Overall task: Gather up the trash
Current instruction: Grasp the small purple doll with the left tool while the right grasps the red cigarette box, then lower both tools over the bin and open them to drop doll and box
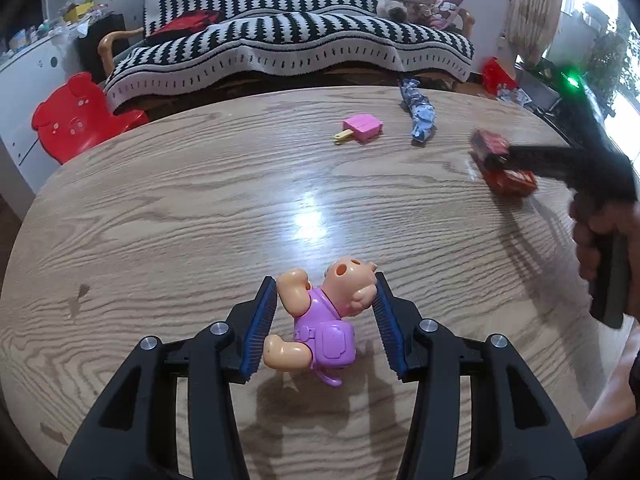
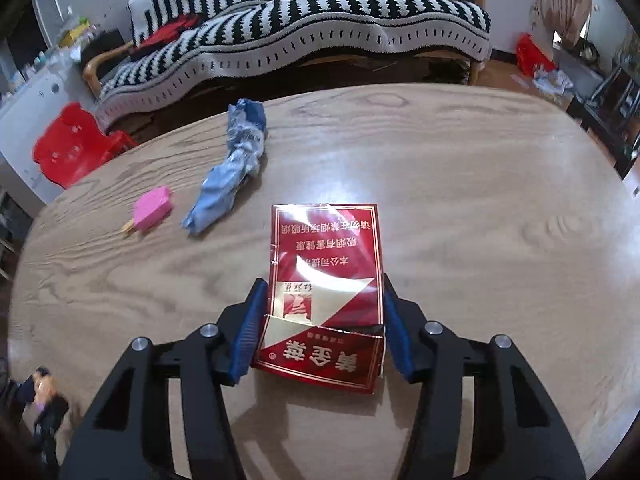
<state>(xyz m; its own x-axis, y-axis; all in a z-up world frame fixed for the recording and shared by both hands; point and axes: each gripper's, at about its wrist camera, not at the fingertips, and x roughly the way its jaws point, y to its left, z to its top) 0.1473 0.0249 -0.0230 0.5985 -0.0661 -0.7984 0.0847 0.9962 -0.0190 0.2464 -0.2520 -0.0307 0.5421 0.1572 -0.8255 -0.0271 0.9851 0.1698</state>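
My left gripper (image 1: 325,280) is shut on a toy pig in a purple outfit (image 1: 320,316), held just above the wooden table (image 1: 180,216). My right gripper (image 2: 322,284) is shut on a red cigarette pack (image 2: 324,280), its blue pads pressing both sides. In the left wrist view the right gripper (image 1: 500,156) shows blurred at the right with the red pack (image 1: 504,160). A crumpled blue wrapper (image 2: 232,168) and a pink popsicle toy (image 2: 150,210) lie on the table beyond; they also show in the left wrist view as the wrapper (image 1: 418,114) and the popsicle (image 1: 362,128).
A sofa with a black-and-white striped blanket (image 1: 288,44) stands behind the table. A red pig-shaped stool (image 1: 72,120) is at the left. A red bag (image 2: 534,56) and clutter sit on the floor at the far right. A white cabinet (image 1: 24,80) stands at the left.
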